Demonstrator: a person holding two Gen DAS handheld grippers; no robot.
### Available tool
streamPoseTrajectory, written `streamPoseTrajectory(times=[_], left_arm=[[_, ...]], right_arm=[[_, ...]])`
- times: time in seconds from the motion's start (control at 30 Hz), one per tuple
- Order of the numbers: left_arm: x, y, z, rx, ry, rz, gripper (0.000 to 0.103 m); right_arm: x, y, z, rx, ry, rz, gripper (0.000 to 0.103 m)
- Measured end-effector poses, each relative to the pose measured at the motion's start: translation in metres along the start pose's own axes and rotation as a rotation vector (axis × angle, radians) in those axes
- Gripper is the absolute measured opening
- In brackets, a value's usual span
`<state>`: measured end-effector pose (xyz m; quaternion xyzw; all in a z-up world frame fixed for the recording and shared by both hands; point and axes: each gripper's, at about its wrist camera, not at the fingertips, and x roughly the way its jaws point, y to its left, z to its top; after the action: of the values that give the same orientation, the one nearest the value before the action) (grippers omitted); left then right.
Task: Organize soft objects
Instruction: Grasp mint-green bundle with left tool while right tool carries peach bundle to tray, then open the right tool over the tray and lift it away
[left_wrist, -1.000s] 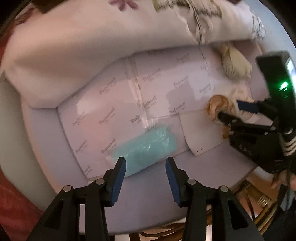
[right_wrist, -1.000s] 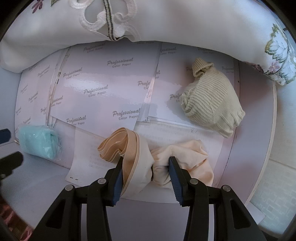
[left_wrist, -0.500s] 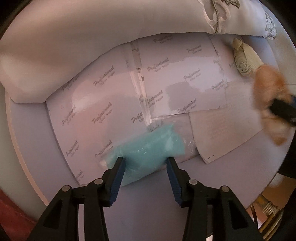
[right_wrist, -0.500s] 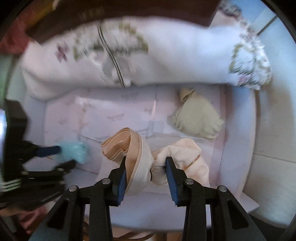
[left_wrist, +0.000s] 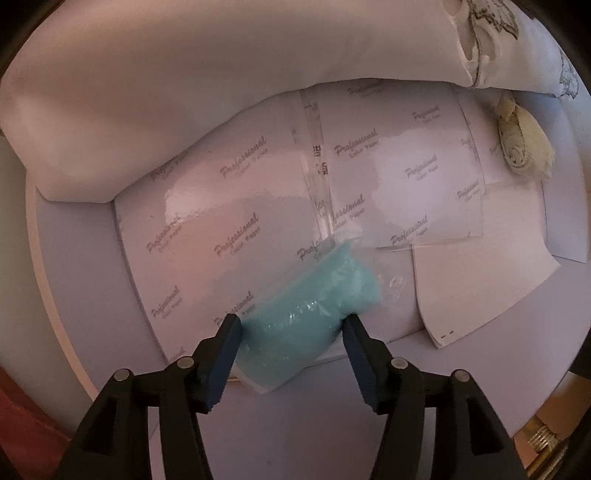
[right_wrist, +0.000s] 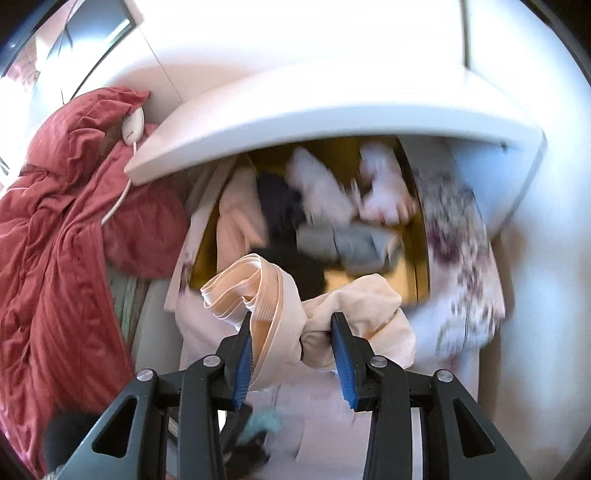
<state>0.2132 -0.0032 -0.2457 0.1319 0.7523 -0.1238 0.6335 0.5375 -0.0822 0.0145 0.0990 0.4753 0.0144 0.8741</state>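
Observation:
A teal soft bundle in clear wrap (left_wrist: 314, 302) lies on glossy printed paper sheets (left_wrist: 221, 229). My left gripper (left_wrist: 291, 332) points straight down over it, jaws opening, and the bundle sits between the fingers, which reach its two sides. A cream knitted bundle (left_wrist: 524, 151) rests at the far right of the sheets. In the right wrist view my right gripper (right_wrist: 291, 332) is shut on a peach garment with a ribbed elastic band (right_wrist: 354, 299), held in the air before a yellow-lined box (right_wrist: 343, 155) of rolled clothes.
A white embroidered cloth (left_wrist: 184, 92) bounds the sheets at the back. A red quilt (right_wrist: 62, 221) fills the left of the right wrist view. A white shelf edge (right_wrist: 332, 118) overhangs the box, and a blurred floral cloth (right_wrist: 461, 229) hangs at its right.
The right gripper rose from the sheets with the peach garment and tilted up toward the box. The left gripper sank onto the teal bundle and its jaws widened around it.

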Motion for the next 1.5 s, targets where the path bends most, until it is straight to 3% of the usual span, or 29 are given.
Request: streamPoseTrajectory(times=[0.17, 0.3, 0.57, 0.7, 0.77, 0.9, 1.0, 1.07, 1.17, 1.3, 1.37, 1.5], left_arm=[[0.005, 0.011, 0.009, -0.025, 0.046, -0.043, 0.062], [-0.003, 0.031, 0.022, -0.078, 0.064, -0.128, 0.063], [-0.022, 0.029, 0.042, 0.08, 0.04, -0.148, 0.07], [-0.016, 0.015, 0.039, 0.174, 0.074, -0.118, 0.07], [-0.015, 0.009, 0.035, 0.211, 0.085, -0.066, 0.07], [-0.005, 0.003, 0.029, 0.232, 0.106, -0.018, 0.071], [0.01, 0.003, 0.027, 0.201, 0.143, 0.001, 0.068], [0.017, 0.005, 0.026, 0.184, 0.163, 0.006, 0.058], [0.018, 0.006, 0.024, 0.154, 0.15, 0.011, 0.057], [0.017, 0.022, 0.015, 0.097, 0.132, 0.001, 0.047], [0.016, 0.025, 0.014, 0.082, 0.124, 0.001, 0.044], [0.009, 0.033, 0.011, 0.06, 0.111, 0.008, 0.038]], right_arm=[[0.047, -0.009, 0.024, 0.015, 0.087, -0.042, 0.04], [0.073, -0.015, 0.029, -0.017, 0.118, -0.106, 0.04], [0.109, -0.021, 0.039, -0.051, 0.174, -0.165, 0.045], [0.112, -0.026, 0.04, -0.035, 0.172, -0.157, 0.049], [0.112, -0.027, 0.04, -0.035, 0.171, -0.154, 0.055], [0.109, -0.028, 0.039, -0.018, 0.163, -0.134, 0.061], [0.108, -0.028, 0.039, -0.023, 0.161, -0.138, 0.063], [0.108, -0.028, 0.039, -0.027, 0.161, -0.141, 0.066], [0.107, -0.027, 0.039, -0.028, 0.158, -0.146, 0.068], [0.104, -0.027, 0.04, -0.018, 0.15, -0.143, 0.072], [0.101, -0.026, 0.04, -0.02, 0.142, -0.145, 0.077], [0.094, -0.026, 0.04, -0.018, 0.129, -0.141, 0.079]])
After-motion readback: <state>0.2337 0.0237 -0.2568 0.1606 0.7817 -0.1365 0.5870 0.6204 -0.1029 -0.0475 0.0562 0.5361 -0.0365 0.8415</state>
